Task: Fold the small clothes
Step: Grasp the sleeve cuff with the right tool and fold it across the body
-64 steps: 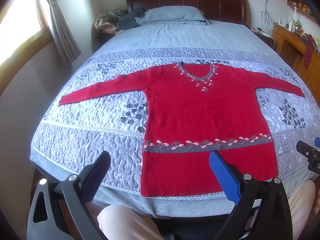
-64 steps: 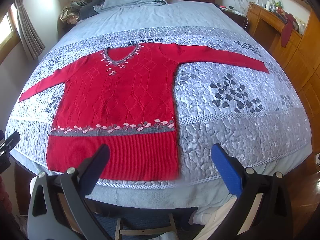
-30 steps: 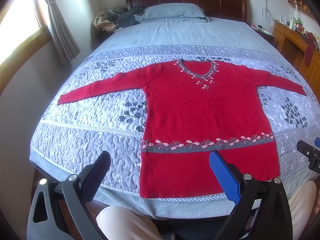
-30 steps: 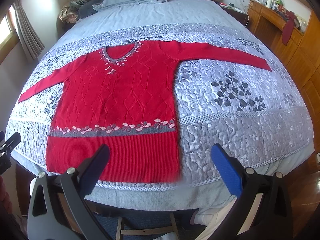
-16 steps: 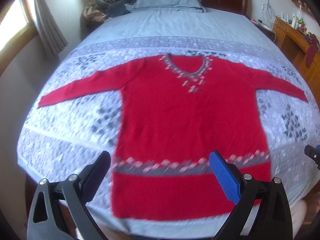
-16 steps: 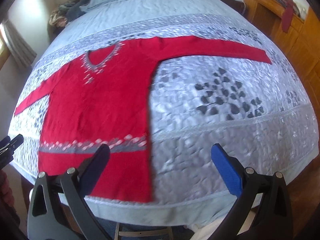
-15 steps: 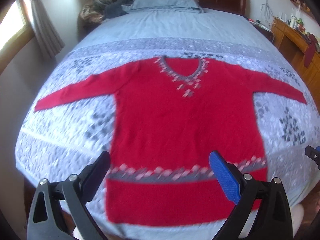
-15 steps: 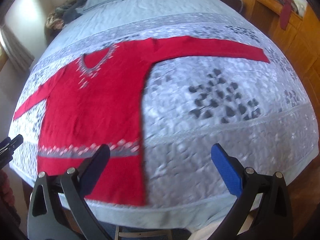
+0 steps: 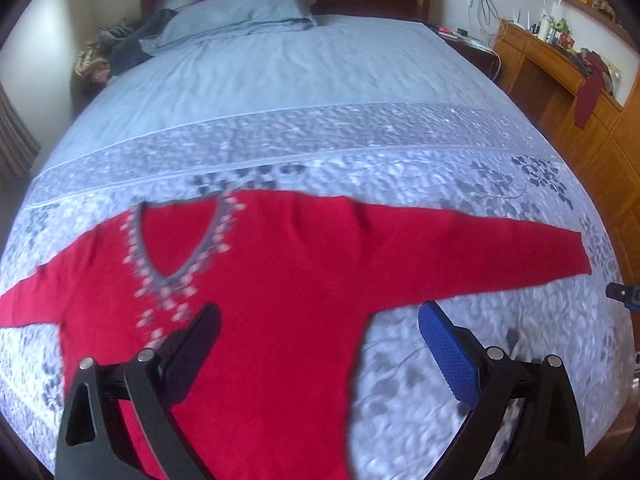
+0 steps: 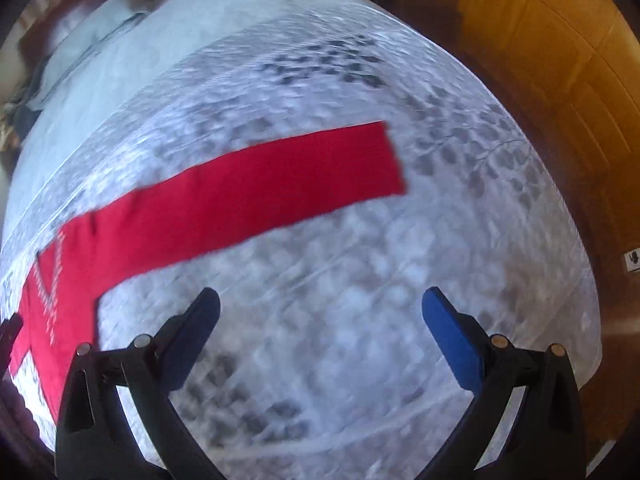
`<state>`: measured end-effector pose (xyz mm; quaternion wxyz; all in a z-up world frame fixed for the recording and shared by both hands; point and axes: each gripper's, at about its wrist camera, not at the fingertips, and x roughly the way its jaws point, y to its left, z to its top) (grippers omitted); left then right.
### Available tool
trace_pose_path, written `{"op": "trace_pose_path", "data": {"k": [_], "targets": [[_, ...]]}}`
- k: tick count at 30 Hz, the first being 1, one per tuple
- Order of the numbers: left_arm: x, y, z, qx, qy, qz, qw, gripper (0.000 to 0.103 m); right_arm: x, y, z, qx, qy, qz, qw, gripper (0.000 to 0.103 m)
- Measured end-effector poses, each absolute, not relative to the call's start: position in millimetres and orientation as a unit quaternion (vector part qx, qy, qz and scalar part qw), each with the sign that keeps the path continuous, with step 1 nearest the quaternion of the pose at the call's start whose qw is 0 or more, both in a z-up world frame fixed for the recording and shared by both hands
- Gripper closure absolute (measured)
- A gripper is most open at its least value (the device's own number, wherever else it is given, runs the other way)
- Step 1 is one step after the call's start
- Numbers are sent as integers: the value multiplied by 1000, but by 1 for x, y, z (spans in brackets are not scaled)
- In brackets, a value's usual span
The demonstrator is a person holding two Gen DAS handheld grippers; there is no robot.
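Observation:
A red knit sweater (image 9: pixel 280 300) with a grey patterned V-neck lies flat, face up, on the quilted bed (image 9: pixel 360 140), sleeves spread out. My left gripper (image 9: pixel 320 328) is open and empty, hovering over the sweater's chest and right armpit. My right gripper (image 10: pixel 320 312) is open and empty above the bare quilt, just below the sweater's right sleeve (image 10: pixel 256 184); the cuff lies ahead and to the right. Both views are motion-blurred.
A blue pillow (image 9: pixel 236 16) and a pile of clothes (image 9: pixel 120 48) lie at the wooden headboard. A wooden desk and cabinets (image 9: pixel 568 76) stand along the bed's right side, also seen in the right wrist view (image 10: pixel 560 60).
Both grippers have moved forward over the bed and to the right. The left one went from the hem to the chest; the right one went from the hem toward the right sleeve. The sweater has not moved.

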<state>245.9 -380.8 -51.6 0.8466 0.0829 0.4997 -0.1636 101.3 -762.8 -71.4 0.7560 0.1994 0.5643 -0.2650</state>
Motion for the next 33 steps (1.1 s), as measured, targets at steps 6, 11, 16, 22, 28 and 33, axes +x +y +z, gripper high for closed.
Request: {"op": "trace_pose_path", "data": {"k": [6, 11, 16, 22, 28, 33], "targets": [[261, -431, -81, 95, 518, -175, 832, 4, 119, -837, -113, 240, 565, -267, 743, 29], [272, -438, -96, 110, 513, -163, 835, 4, 129, -852, -136, 287, 564, -245, 734, 31], [283, -424, -110, 110, 525, -146, 831, 4, 133, -841, -135, 252, 565, -248, 745, 48], [284, -383, -112, 104, 528, -128, 833, 4, 130, -824, -113, 287, 516, -211, 779, 98], [289, -327, -104, 80, 533, -104, 836, 4, 162, -734, -75, 263, 495, -112, 820, 98], [300, -282, -98, 49, 543, -78, 835, 4, 205, -632, -71, 222, 511, -24, 830, 98]]}}
